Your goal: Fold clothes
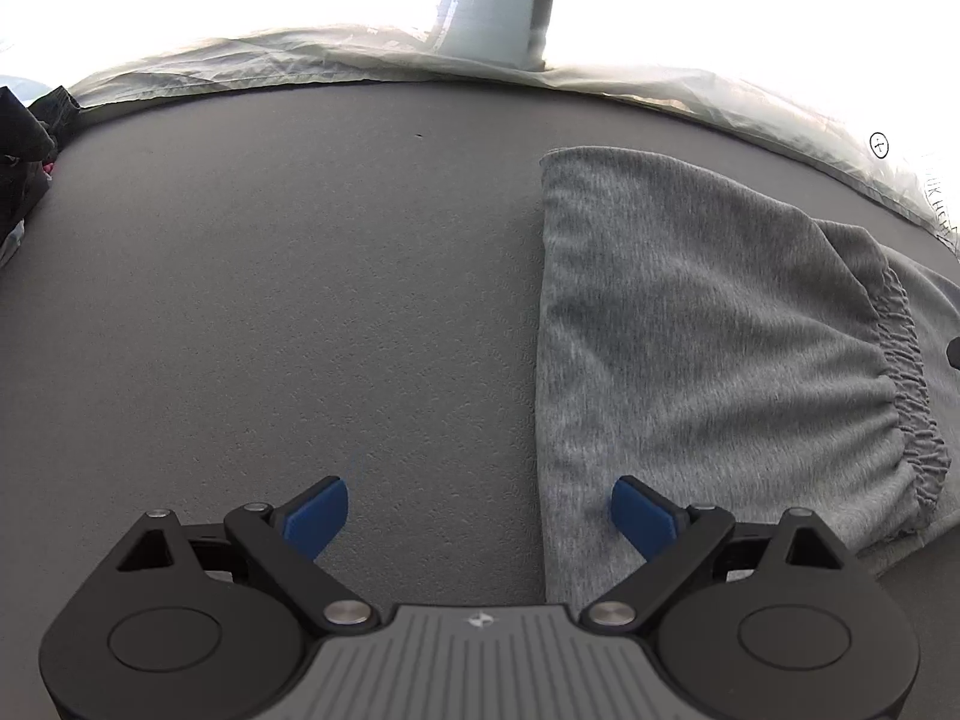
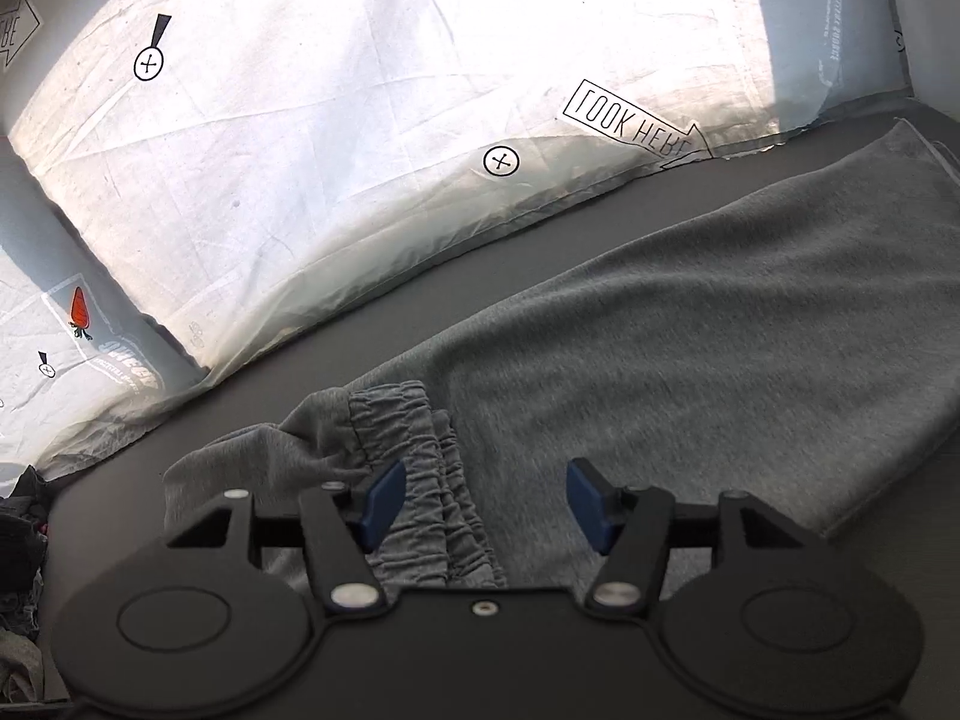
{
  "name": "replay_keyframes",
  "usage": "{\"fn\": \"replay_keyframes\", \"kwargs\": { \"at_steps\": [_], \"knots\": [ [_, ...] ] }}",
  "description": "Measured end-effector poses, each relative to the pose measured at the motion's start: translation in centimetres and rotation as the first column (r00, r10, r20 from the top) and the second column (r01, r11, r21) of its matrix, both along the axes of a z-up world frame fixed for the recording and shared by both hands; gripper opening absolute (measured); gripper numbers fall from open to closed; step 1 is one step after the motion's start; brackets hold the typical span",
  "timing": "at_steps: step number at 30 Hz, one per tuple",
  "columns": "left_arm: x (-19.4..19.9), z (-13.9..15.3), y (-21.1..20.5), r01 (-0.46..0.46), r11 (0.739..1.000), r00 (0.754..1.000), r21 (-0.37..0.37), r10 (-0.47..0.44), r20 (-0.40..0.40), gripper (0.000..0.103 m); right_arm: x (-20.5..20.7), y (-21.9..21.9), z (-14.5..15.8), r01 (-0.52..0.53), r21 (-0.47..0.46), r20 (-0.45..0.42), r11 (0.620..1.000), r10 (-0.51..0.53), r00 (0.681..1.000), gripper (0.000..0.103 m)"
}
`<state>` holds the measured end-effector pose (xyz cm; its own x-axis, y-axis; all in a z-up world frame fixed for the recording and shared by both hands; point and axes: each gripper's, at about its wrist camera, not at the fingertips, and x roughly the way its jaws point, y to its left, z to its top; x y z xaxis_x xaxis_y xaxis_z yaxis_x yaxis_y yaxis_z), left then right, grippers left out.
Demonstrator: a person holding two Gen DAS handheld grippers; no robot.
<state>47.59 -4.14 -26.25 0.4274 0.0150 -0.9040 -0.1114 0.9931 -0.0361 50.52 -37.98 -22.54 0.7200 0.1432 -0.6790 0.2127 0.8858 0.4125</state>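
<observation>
Grey sweatpants lie folded on a dark grey mat, filling the right half of the left wrist view, with the gathered elastic waistband at their right edge. My left gripper hangs open above the garment's left folded edge; one blue pad is over bare mat, the other over the cloth. In the right wrist view the same sweatpants stretch away to the upper right. My right gripper stands open just above the waistband, holding nothing.
The dark grey mat lies on a white printed bedsheet with circle marks and a "LOOK HERE" arrow. A heap of dark clothes sits at the mat's left edge, also seen as dark clothes.
</observation>
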Motion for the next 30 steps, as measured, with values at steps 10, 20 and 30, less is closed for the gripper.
{"fn": "replay_keyframes", "kwargs": {
  "at_steps": [10,20,30],
  "knots": [
    [-7.5,2.9,-3.0,0.067,0.996,0.994,-0.063,-0.061,0.096,0.095,-13.1,-4.5,2.1,0.158,0.011,0.014,0.987,-0.158,0.987,0.096],
    [-9.8,4.3,-9.4,0.059,0.992,0.990,-0.108,-0.045,0.133,0.095,-16.2,-12.8,2.7,0.195,-0.043,0.000,0.980,-0.195,0.981,0.102],
    [-5.4,3.7,-13.9,0.003,0.999,0.991,-0.037,0.002,0.136,0.095,-11.5,-24.7,-0.5,0.338,-0.097,0.024,0.936,-0.337,0.941,0.102]
  ]
}}
